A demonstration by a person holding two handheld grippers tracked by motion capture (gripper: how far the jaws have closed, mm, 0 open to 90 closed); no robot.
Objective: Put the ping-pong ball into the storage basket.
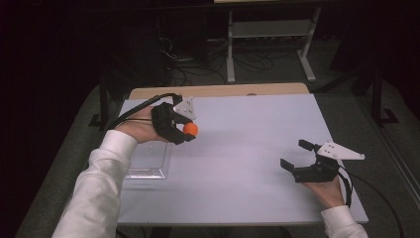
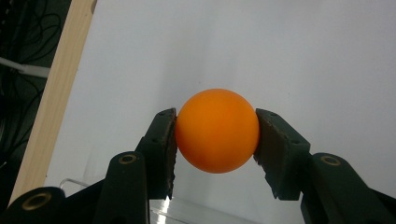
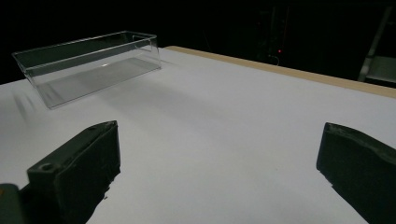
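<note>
Orange and round, a small smooth plastic ball [image 1: 190, 129] sits between the jaws of the left gripper [image 1: 185, 130] in the high view. This gripper is raised above the far left part of the white table top [image 1: 237, 163], and the ball does not touch the surface. Just under the person's left hand [image 1: 141, 126] and white sleeve [image 1: 99, 183] lies a clear plastic rectangular box [image 1: 148, 163], near the left edge of the table. The right gripper [image 1: 294, 155] rests low at the near right side, well apart from the ball, and its two black jaws are spread with nothing between them. A light wooden strip [image 1: 218, 90] runs along the far edge of the table.

From the left gripper view, the orange ball [image 2: 217, 130] is pinched from both sides: each dark pad [image 2: 164, 140] presses on it at its middle. White table surface [image 2: 280, 56] is behind it, and the wooden strip [image 2: 56, 93] is at the left.

From the right gripper view, the black jaws stand wide apart over the white table [image 3: 224, 130], holding nothing. The clear box [image 3: 88, 65] stands farther off at the upper left and looks empty.
</note>
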